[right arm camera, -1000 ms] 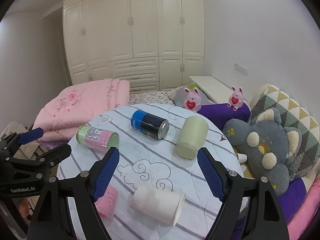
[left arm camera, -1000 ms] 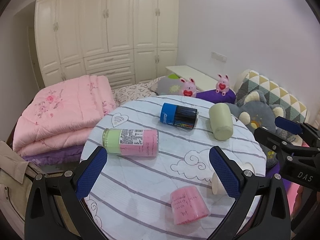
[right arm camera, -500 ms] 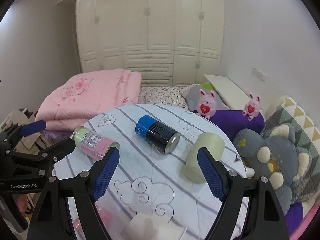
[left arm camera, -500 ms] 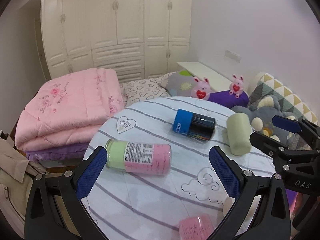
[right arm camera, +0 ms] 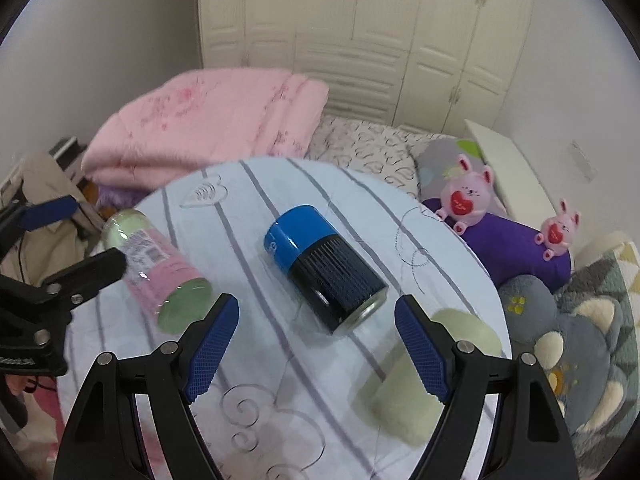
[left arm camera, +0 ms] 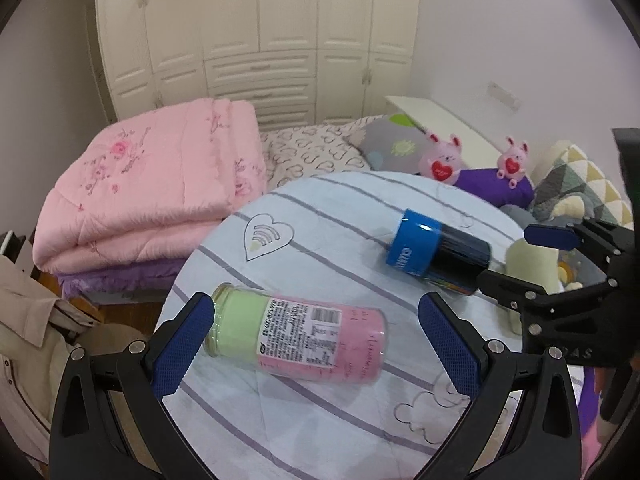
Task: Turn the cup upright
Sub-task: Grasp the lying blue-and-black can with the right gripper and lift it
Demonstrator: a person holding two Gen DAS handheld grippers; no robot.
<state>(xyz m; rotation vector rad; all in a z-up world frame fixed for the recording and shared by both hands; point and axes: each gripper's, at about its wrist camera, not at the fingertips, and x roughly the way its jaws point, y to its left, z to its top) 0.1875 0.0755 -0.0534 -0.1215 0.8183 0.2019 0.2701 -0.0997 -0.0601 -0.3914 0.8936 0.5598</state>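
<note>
Three cups lie on their sides on the round striped table (left arm camera: 320, 432). A green-and-pink labelled cup (left arm camera: 296, 338) (right arm camera: 156, 270) lies between the open fingers of my left gripper (left arm camera: 316, 344). A blue-and-black cup (left arm camera: 438, 258) (right arm camera: 324, 272) lies near the table's middle, just ahead of my open right gripper (right arm camera: 316, 352). A pale green cup (right arm camera: 424, 380) (left arm camera: 532, 272) lies at the right, partly behind my right gripper's right finger. Both grippers are empty.
A folded pink quilt (left arm camera: 152, 184) lies on the bed behind the table. Two pink bunny toys (right arm camera: 468, 196) on a purple cushion and a grey plush bear (right arm camera: 568, 344) sit right of the table. Beige clothing (left arm camera: 32, 340) hangs at the left.
Both grippers have moved forward and down toward the table. The pink and white cups at the near edge have left view. The green-and-pink cup now lies between my left fingers.
</note>
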